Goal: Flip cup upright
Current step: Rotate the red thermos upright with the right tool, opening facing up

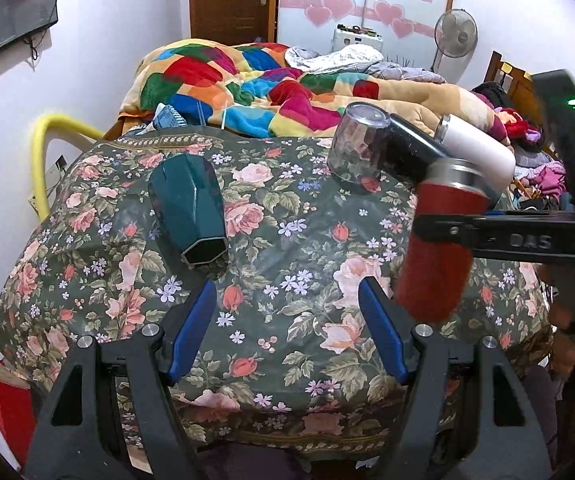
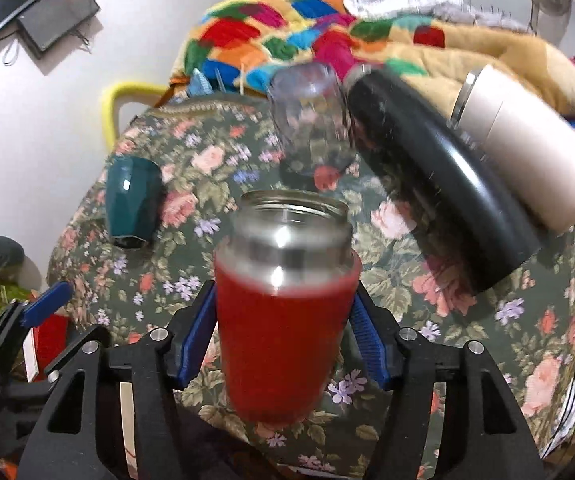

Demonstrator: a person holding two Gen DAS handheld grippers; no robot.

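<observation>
My right gripper (image 2: 283,332) is shut on a red cup (image 2: 283,332) with a steel rim, holding it above the floral tablecloth (image 2: 427,312) with its mouth up and slightly tilted. In the left wrist view the red cup (image 1: 435,256) hangs at the right, clamped by the right gripper (image 1: 439,228). My left gripper (image 1: 287,308) is open and empty over the cloth near the front. A dark green faceted cup (image 1: 189,208) lies on its side to the left, also seen in the right wrist view (image 2: 131,204).
A clear glass (image 1: 357,144) stands upside down at the back. A black bottle (image 1: 415,148) and a white bottle (image 1: 479,152) lie on their sides beside it. A bed with a colourful blanket (image 1: 247,84) is behind the table.
</observation>
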